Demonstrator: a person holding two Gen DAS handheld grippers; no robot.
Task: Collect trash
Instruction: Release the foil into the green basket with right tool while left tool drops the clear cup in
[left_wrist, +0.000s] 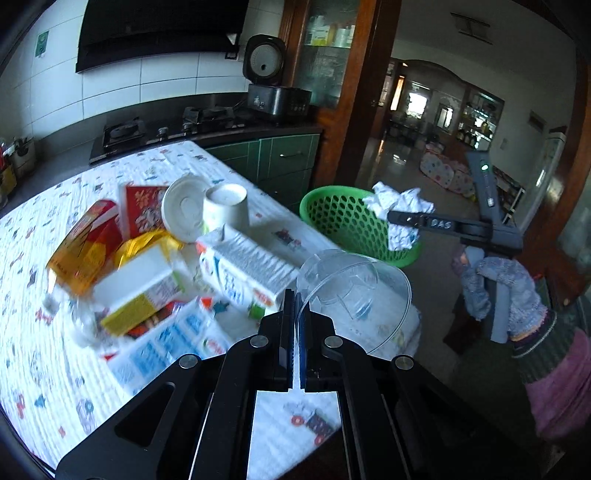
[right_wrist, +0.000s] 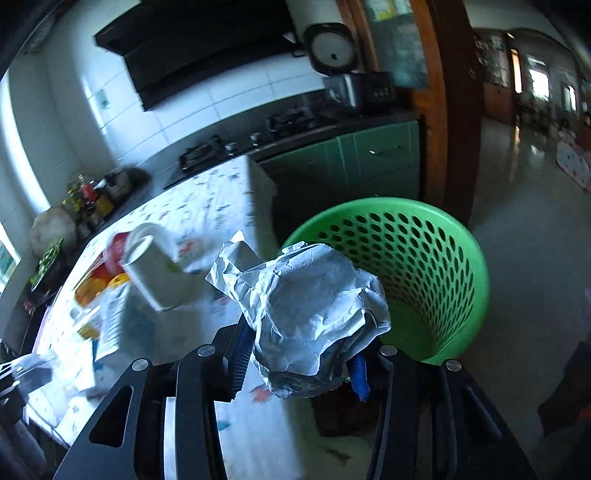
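Beside the desk (left_wrist: 55, 369), on the floor: one green basket (right_wrist: 424, 258), perforated wall, nothing visible inside.

Right claw (right_wrist: 299, 354): clamped on a crumpled paper ball (right_wrist: 314, 306), held near the basket's rim, seemingly not yet over the opening.

Left claw (left_wrist: 295, 314): pinched together on the rim of a clear plastic cup (left_wrist: 351, 291), at the desk edge nearest the basket.

Remaining on the desk: white paper cup (left_wrist: 225, 210) on its side, white lid (left_wrist: 183, 206), several cartons (left_wrist: 243, 269), red packets (left_wrist: 142, 208), all heaped together.

Step in hand, by judgement: carrying paper to the basket. Next move calls for bringing the ball above the opening, then parting the right claw; the clear cup likely follows.
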